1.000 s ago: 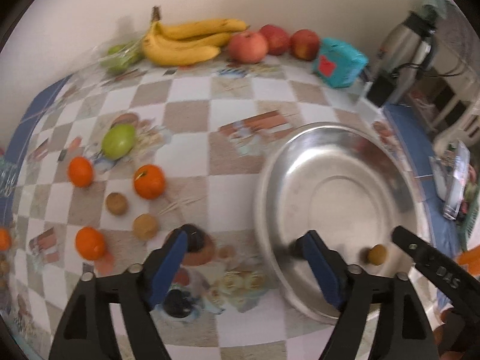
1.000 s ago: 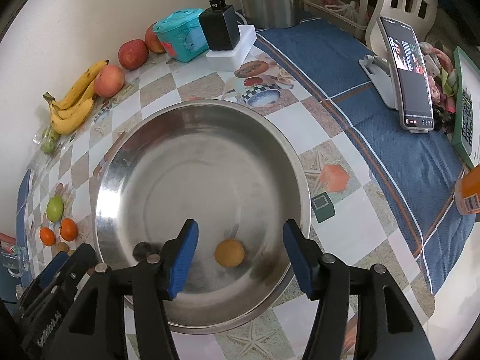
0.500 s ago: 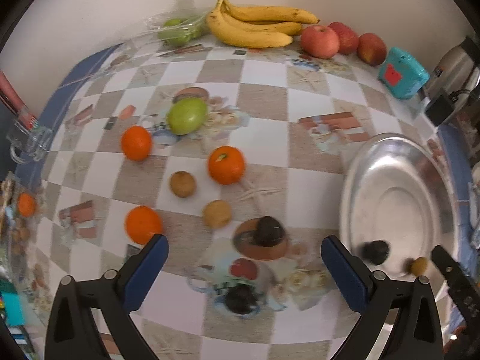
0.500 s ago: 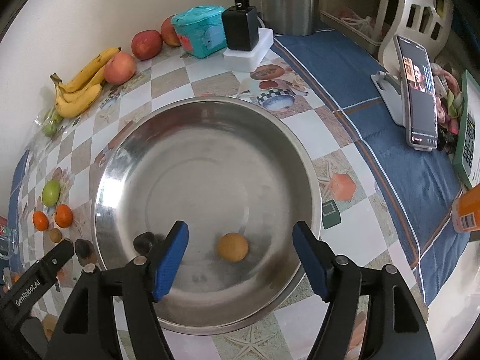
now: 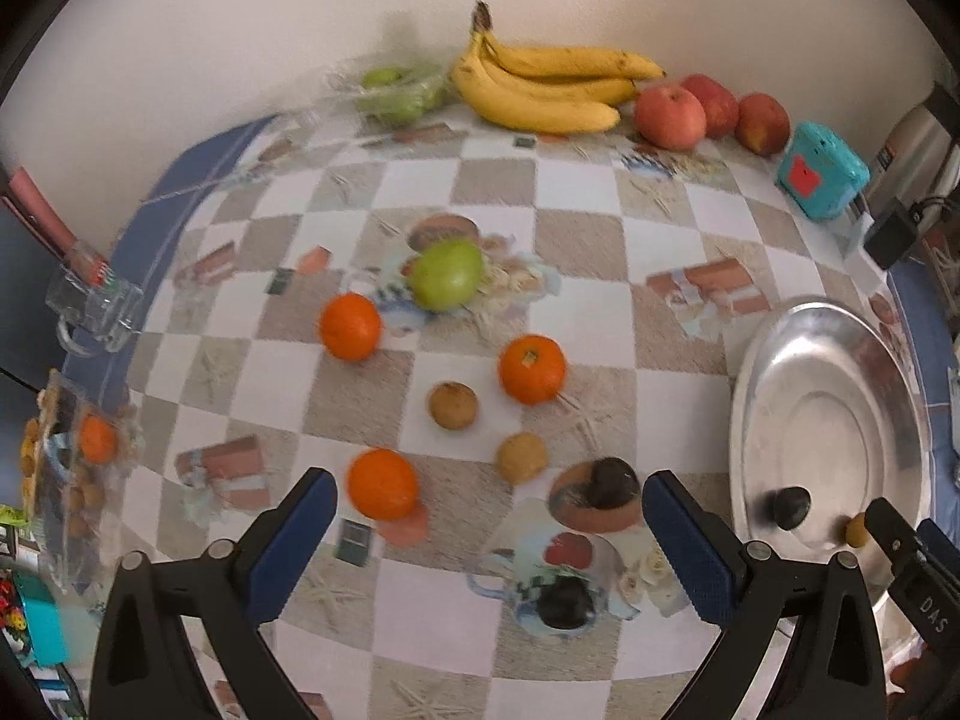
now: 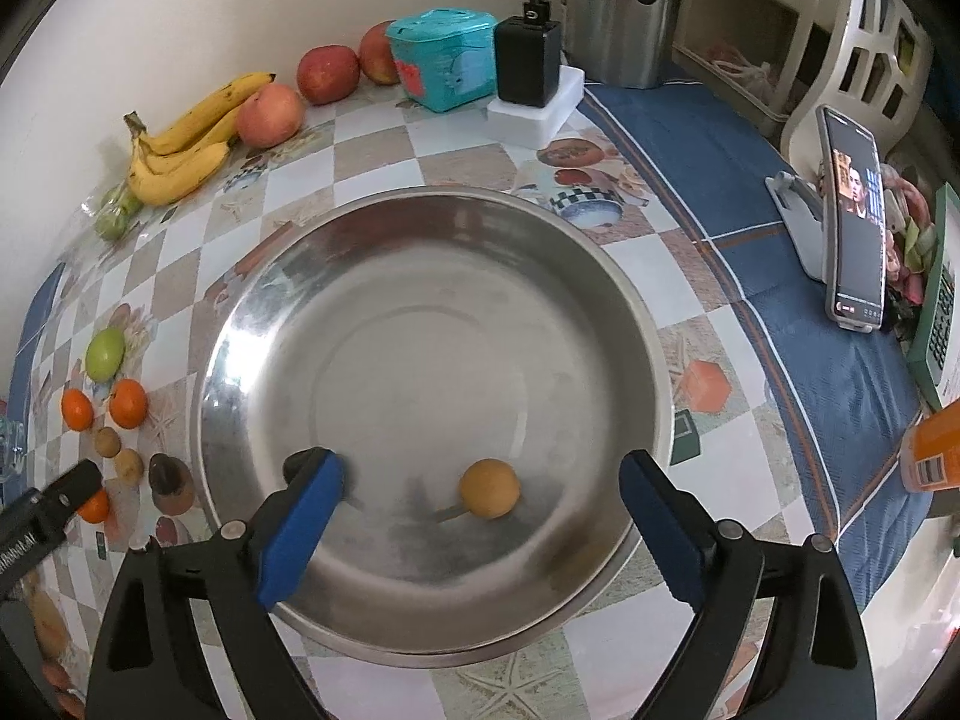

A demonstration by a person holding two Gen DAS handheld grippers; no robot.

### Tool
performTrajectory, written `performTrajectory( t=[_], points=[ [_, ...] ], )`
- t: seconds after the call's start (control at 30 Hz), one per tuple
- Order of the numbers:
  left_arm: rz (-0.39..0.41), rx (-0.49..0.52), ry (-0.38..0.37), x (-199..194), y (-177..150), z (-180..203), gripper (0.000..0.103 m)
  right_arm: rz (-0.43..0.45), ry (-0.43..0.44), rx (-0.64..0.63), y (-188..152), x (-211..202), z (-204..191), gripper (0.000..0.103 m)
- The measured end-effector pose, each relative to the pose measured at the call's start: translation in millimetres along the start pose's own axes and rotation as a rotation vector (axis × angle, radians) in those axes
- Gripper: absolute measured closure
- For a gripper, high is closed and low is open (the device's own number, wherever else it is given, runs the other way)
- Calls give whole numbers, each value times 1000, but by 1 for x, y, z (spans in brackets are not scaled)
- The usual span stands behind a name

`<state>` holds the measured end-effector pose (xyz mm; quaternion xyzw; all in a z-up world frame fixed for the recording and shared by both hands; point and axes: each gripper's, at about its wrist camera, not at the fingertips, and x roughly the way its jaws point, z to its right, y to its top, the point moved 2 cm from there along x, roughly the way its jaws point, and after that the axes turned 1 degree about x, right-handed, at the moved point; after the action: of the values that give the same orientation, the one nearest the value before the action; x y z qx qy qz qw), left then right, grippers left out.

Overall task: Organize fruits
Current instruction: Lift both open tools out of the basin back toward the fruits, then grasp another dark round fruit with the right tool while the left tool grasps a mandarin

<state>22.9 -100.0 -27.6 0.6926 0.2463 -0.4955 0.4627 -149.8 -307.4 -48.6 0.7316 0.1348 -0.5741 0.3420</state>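
The left gripper (image 5: 489,531) hangs over the loose fruit on the checkered, glossy printed tablecloth (image 5: 600,228), its blue-padded jaws spread wide with nothing between the pads. Closest to it lie three things: a smooth round orange mandarin (image 5: 383,483) just inside its left finger, a small dull-brown rough-skinned round fruit (image 5: 521,457) a little ahead of the gap's middle, and a small dark, nearly black round fruit (image 5: 611,482) just inside its right finger. Another dark fruit (image 5: 564,601) sits below the jaw line. Farther ahead rest a second brown fruit (image 5: 453,405), two more mandarins (image 5: 531,368) (image 5: 350,325) and a matte green apple (image 5: 447,273). All are near-spherical, so no long axis dictates the wrist's roll; the likely next pick is the brown fruit ahead of the gap.

The wide, shallow polished steel bowl (image 6: 420,228) lies to the left gripper's right. The right gripper (image 6: 480,510) hovers above the bowl's near side, its jaws opening, with a small smooth tan-orange round fruit (image 6: 489,488) lying free on the metal between them, touching neither pad. A dark fruit (image 5: 791,507) also rests in the bowl. The left hand is plainly nearer the unsorted fruit; the right is nearer the bowl. Yellow curved bananas (image 5: 552,93) and red apples (image 5: 671,116) line the wall, well apart from both.
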Motion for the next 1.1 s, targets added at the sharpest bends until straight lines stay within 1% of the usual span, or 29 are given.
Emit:
performTrajectory(
  t=[0.13, 0.3, 0.5, 0.87, 1.1],
  points=[
    [10, 5, 36, -4, 3, -13, 0, 4, 29, -18, -2, -3, -10, 9],
    [7, 6, 47, -4, 4, -28, 0, -3, 52, -70, -6, -6, -29, 9],
    [-8, 14, 72, 0, 3, -46, 0, -31, 113, -125, -16, -8, -60, 9],
    [-44, -106, 54, 8, 1, -91, 0, -72, 208, -223, -36, -13, -121, 9],
    [-74, -149, 43, 16, -3, -105, 0, -106, 247, -280, -48, -11, -155, 9]
  ],
)
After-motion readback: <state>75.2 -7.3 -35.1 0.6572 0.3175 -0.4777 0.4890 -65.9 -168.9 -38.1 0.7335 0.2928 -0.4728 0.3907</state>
